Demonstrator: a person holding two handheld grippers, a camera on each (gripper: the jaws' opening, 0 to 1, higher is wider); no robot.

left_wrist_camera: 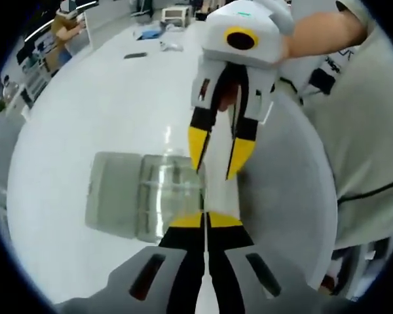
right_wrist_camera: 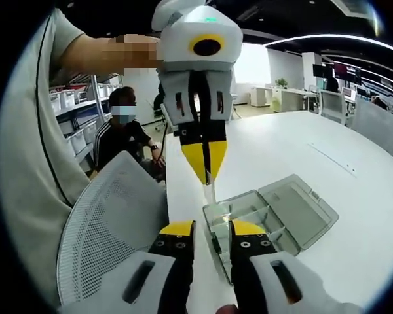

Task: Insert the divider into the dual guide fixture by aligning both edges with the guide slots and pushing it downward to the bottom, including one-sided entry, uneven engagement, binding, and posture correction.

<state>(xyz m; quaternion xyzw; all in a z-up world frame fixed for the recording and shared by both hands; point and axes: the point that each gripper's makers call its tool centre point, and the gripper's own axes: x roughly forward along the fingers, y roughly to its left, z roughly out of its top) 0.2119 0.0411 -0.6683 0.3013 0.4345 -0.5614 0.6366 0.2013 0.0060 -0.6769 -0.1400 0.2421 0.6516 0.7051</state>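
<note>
A thin pale divider sticks out from my left gripper, which is shut on it. In the right gripper view the same divider appears edge-on, hanging from the left gripper's closed yellow tips. My right gripper is open, its jaws on either side of the divider's line. In the left gripper view the right gripper comes from above and straddles the divider. The clear plastic fixture box lies on the white table just beside and below the divider, its lid swung open and its ribbed guides showing.
A grey mesh chair stands against the table edge. A seated person is behind it. Small items and a box lie at the table's far end. The holder's torso is close by.
</note>
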